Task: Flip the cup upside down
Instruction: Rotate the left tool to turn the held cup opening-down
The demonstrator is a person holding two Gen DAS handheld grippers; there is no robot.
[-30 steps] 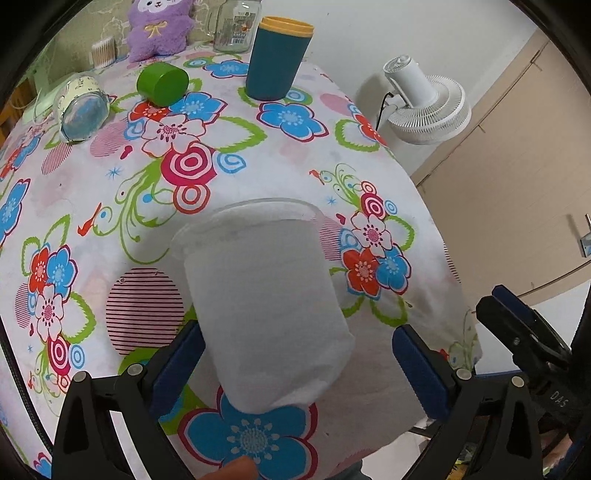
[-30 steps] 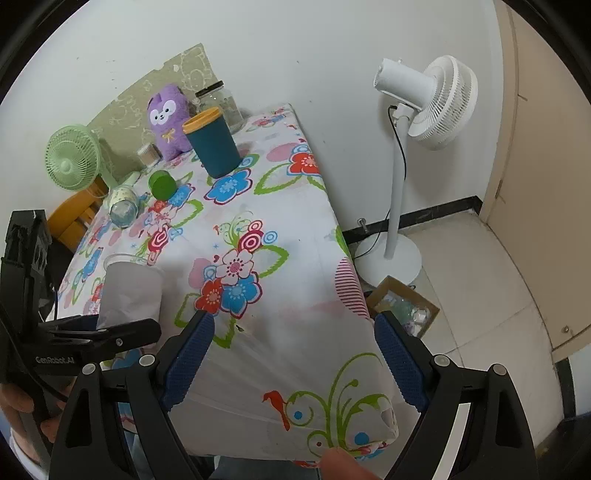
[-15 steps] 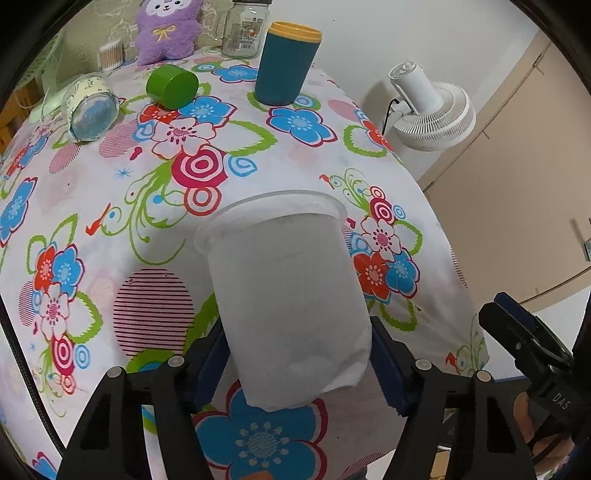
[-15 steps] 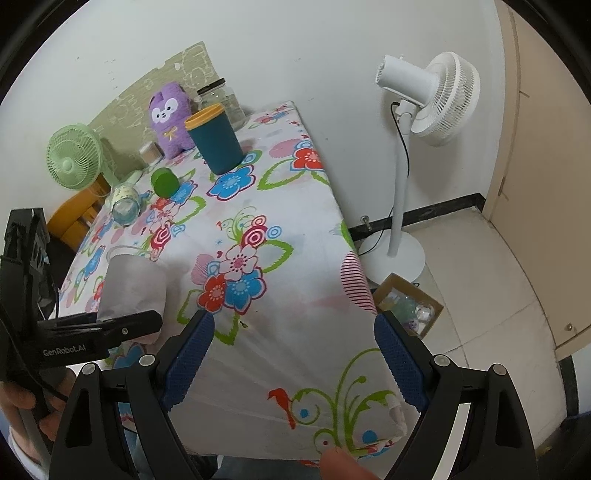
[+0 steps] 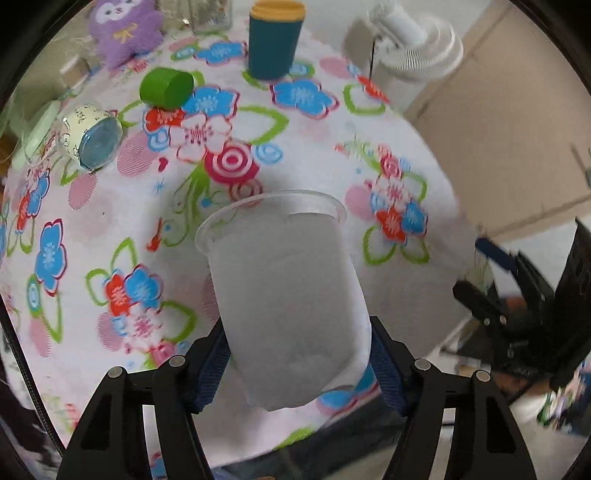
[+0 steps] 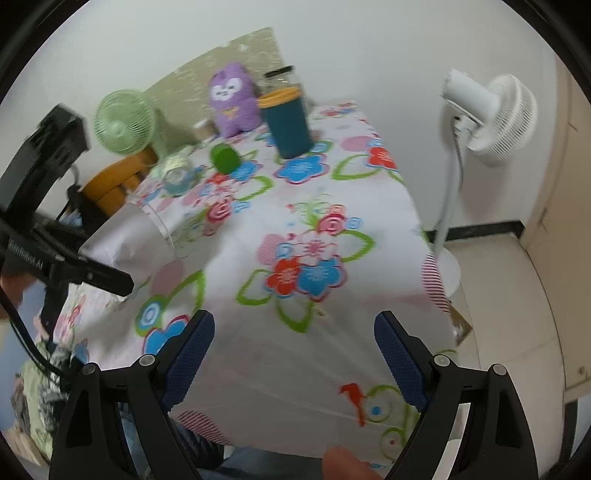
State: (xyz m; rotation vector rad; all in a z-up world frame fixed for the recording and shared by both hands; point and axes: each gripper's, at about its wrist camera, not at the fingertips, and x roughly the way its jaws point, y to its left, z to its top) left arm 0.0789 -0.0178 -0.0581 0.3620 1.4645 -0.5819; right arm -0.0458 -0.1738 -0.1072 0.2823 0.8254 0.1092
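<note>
A frosted translucent plastic cup (image 5: 288,295) is clamped between the blue pads of my left gripper (image 5: 299,365). It is lifted off the flowered tablecloth (image 5: 110,229), its open rim tilted away from me. In the right wrist view the cup (image 6: 129,240) shows at the left, leaning with its mouth to the right, held by the left gripper (image 6: 92,273). My right gripper (image 6: 295,354) is open and empty over the table's front edge; it also shows in the left wrist view (image 5: 517,295) at the right.
At the back of the table stand a teal cup with a yellow rim (image 5: 273,40), a purple plush toy (image 5: 125,29) and a glass jar (image 6: 280,81). A green cup (image 5: 166,86) and a patterned jar (image 5: 90,136) lie on their sides. A white fan (image 6: 487,114) stands right of the table.
My left gripper closed on the cup, lifted it off the cloth and began tilting it. My right gripper stayed open and moved closer over the table.
</note>
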